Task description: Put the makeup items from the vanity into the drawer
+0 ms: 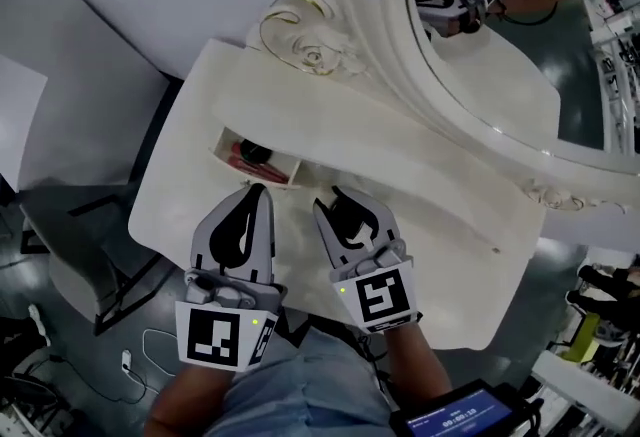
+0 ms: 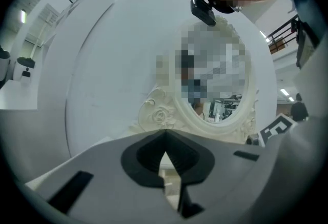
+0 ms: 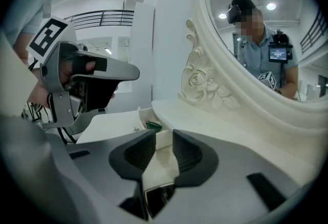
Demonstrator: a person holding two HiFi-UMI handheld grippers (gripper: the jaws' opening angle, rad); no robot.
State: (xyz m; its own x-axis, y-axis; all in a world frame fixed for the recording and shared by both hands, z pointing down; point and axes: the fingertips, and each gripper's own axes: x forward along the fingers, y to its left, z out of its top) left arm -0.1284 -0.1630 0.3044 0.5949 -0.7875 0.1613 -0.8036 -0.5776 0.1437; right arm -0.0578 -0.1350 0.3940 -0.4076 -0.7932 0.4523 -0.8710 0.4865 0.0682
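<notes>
The person is holding both grippers low over the vanity point(image 1: 430, 225), pointing toward the open drawer point(image 1: 217, 147). The left gripper point(image 1: 256, 193) is sitting with its jaws pressed together on nothing, the drawer just ahead of its tips. The right gripper point(image 1: 334, 199) is showing its jaws slightly spread and empty, the drawer ahead and off to its left. The makeup items point(image 1: 255, 155), something red and something dark, are lying inside the drawer. The top around both grippers is looking bare, though dim light may be hiding small pieces. The stowing seems to be finishing; next, probably, is checking for stragglers and pushing the drawer front squarely.
</notes>
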